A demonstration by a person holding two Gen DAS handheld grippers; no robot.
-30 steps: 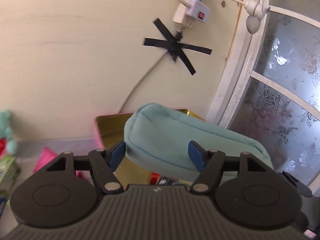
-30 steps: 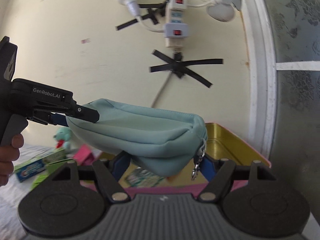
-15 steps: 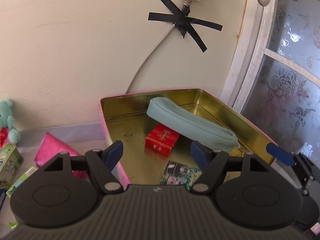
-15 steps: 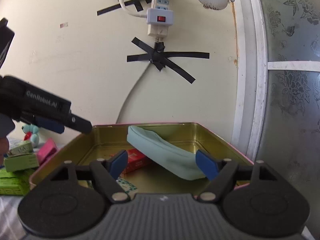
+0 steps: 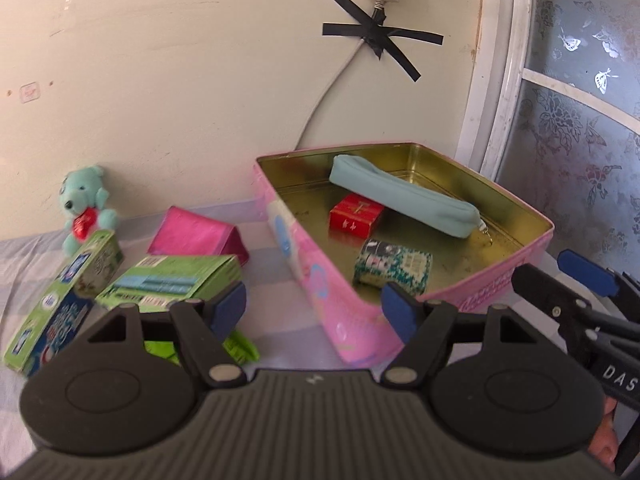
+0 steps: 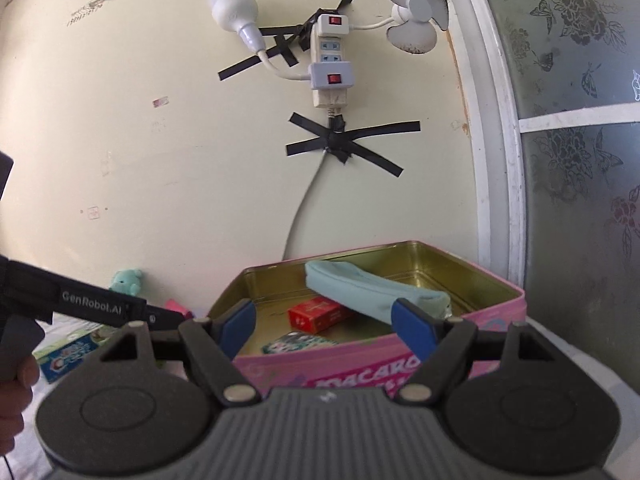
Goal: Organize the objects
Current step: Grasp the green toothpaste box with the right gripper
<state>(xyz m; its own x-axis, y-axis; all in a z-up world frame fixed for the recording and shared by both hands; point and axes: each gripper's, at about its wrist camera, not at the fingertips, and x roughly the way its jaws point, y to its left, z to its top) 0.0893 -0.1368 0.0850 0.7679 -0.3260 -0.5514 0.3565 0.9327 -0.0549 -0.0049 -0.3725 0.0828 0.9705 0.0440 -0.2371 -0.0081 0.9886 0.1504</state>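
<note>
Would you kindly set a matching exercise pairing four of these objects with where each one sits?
Things:
1. pouch
2. teddy
3. red box
4. pink packet

Places:
A. against the wall, far left
B. tin floor, partly under the pouch
C. on the table between the green boxes and the tin
D. slanting across the tin's back

Pairs: 1-D, 2-A, 3-B, 4-C

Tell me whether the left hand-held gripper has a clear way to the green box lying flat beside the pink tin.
Probably yes. The left hand-held gripper is open and empty, and the green box lies just beyond its left finger with nothing on top.
</note>
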